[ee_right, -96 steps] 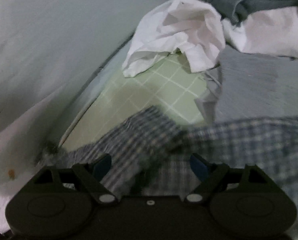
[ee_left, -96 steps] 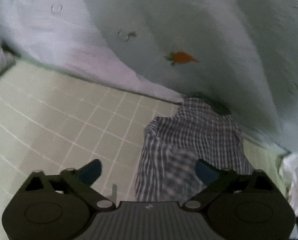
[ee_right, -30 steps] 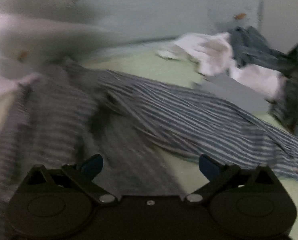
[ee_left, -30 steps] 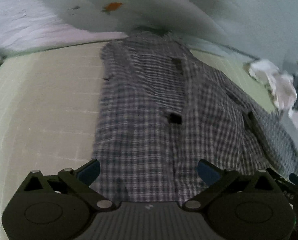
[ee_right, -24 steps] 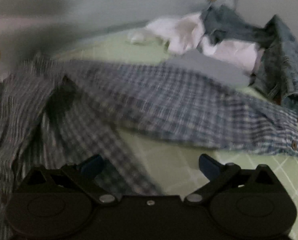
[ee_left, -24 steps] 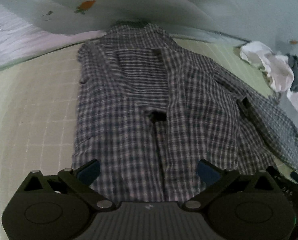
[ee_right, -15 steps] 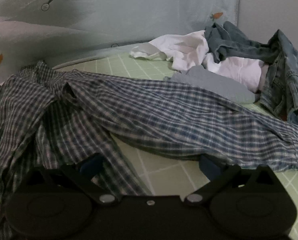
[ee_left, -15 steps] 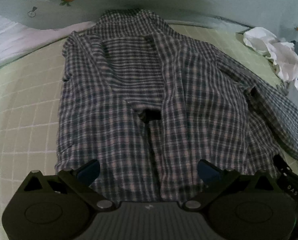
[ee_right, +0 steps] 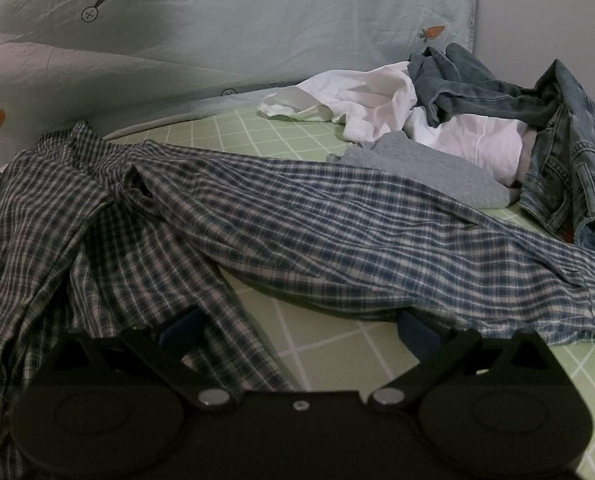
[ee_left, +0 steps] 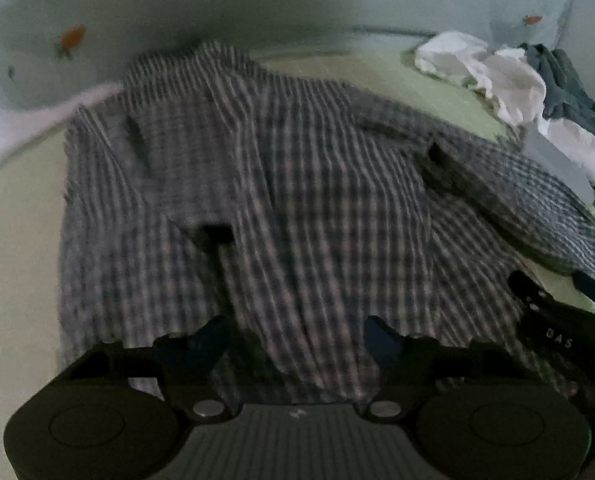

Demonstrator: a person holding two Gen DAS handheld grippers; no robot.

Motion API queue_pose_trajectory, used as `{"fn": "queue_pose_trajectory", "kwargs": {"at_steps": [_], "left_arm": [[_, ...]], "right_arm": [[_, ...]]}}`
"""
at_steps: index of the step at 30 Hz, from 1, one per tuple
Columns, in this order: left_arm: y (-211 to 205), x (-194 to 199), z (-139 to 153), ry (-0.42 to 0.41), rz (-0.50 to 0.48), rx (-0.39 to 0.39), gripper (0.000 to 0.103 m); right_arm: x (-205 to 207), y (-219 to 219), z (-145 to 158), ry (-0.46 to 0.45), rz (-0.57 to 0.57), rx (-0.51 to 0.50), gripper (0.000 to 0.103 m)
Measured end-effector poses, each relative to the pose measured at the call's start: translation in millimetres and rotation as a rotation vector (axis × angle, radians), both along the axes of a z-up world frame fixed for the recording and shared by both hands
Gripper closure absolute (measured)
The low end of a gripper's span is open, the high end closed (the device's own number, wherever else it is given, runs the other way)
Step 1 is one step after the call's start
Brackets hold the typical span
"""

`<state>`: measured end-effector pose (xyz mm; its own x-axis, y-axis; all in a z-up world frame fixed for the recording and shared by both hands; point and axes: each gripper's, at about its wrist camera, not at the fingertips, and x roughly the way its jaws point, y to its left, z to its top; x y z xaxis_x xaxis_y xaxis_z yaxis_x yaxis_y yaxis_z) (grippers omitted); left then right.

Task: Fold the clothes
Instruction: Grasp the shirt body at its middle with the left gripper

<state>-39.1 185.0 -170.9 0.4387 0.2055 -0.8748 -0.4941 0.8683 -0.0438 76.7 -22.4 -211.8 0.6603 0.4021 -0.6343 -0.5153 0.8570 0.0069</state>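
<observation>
place: home bedroom | cues: green grid bedsheet [ee_right: 329, 344]; carrot-print bedding [ee_right: 257, 20]; loose clothes pile [ee_right: 477, 112]

Your left gripper [ee_left: 297, 340] is matte black with blue pads, silver screws and a ribbed grey centre; your right gripper [ee_right: 297, 328] matches it.

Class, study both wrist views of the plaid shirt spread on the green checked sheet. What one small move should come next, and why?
Probably finish closing the left tool on the plaid shirt hem. Its jaws are closing with the hem fabric between them, and the shirt lies open and flat, front up. The right tool stands open near the outstretched sleeve, holding nothing, so a fold likely starts at the hem.
</observation>
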Motion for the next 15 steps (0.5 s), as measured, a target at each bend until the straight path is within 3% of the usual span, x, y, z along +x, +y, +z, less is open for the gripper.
{"fn": "queue_pose_trajectory", "kwargs": {"at_steps": [4,6,8,9,15], "left_arm": [[-3,0,-13,0.027,0.002,-0.060,0.037],[-6,-1,-13,0.024,0.007,-0.031,0.050],[-7,0,-11,0.027,0.003,-0.019,0.088],[-7,-1,-10,0.026,0.003,-0.026,0.093],[-7,-16,13,-0.042,0.052,-0.086,0.098]], "right_arm": [[0,1,0,-0.001,0.000,0.000,0.000],[0,1,0,-0.001,-0.001,0.001,0.000],[0,1,0,-0.001,-0.001,0.001,0.000],[0,1,-1,-0.001,-0.001,0.002,0.000],[0,1,-1,-0.001,-0.002,0.005,0.000]]}}
